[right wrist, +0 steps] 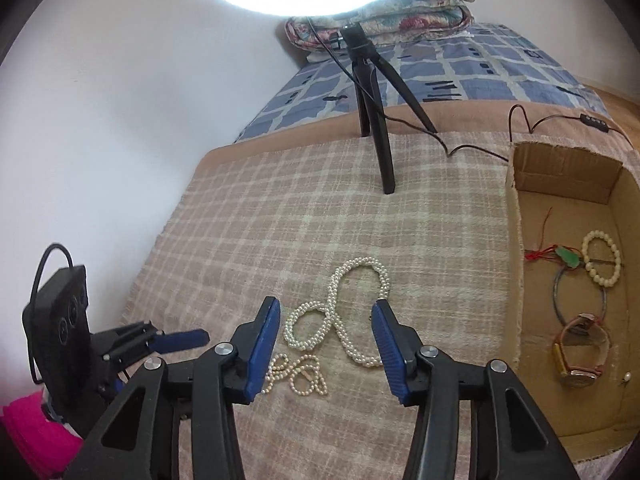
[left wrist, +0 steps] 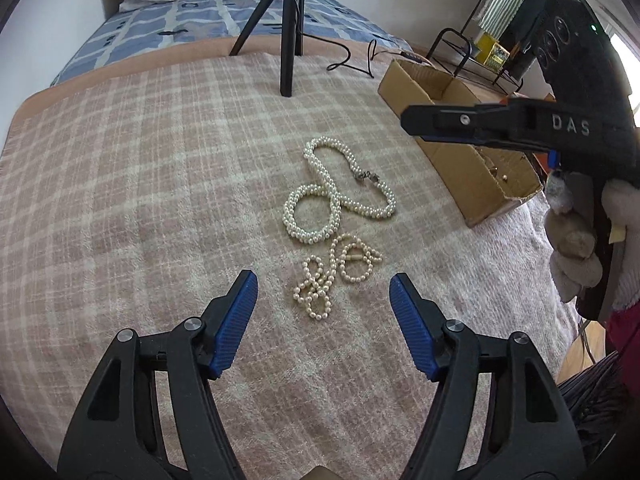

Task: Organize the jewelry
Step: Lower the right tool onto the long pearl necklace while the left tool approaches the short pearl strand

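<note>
A home bedroom: bed [left wrist: 192, 32] with folded quilt [right wrist: 400, 12], plaid blanket [left wrist: 160, 160].

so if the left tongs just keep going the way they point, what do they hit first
Probably the thin cream pearl strand tangled on the pink plaid blanket. It lies straight ahead between the open left tongs, nearer than the thick white beaded necklace. Depth is hard to judge.

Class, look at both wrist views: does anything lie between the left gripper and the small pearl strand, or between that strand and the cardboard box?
Nothing visible blocks the left gripper: its open jaws frame the small pearl strand on bare blanket. Toward the cardboard box, the thicker pearl necklace lies on the blanket and the right gripper hangs above it.
</note>
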A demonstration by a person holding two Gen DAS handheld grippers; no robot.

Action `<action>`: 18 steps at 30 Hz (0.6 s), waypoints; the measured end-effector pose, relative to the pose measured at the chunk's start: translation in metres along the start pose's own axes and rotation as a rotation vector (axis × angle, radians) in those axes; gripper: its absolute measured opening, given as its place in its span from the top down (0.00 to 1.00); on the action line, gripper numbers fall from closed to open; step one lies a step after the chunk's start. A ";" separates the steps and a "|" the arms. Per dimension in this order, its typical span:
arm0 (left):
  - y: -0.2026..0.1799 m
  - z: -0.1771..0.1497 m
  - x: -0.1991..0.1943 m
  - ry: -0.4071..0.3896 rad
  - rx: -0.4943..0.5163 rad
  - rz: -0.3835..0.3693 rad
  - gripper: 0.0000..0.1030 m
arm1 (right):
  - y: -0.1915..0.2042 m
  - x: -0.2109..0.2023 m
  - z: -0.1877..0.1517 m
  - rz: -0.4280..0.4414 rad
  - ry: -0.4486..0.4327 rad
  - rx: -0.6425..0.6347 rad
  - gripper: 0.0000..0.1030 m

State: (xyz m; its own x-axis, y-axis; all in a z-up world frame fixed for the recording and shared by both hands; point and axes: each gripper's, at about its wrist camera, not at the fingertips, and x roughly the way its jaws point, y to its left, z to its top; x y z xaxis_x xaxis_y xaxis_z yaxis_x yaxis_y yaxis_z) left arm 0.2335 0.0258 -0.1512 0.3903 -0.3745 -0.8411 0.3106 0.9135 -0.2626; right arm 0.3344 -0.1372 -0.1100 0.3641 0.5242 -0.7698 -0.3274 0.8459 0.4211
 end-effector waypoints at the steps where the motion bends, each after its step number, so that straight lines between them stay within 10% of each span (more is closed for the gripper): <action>1: 0.001 -0.001 0.003 0.006 0.005 0.002 0.31 | -0.001 0.005 0.001 0.005 0.010 0.011 0.55; 18: -0.009 -0.006 0.040 0.063 0.078 0.022 0.42 | -0.013 0.081 0.010 0.005 0.134 0.082 0.65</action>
State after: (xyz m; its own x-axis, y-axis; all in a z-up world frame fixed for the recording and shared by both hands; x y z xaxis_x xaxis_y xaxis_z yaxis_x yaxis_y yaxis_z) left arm 0.2406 0.0036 -0.1852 0.3431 -0.3419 -0.8748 0.3706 0.9051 -0.2084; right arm 0.3764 -0.1047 -0.1730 0.2410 0.5150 -0.8226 -0.2542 0.8515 0.4586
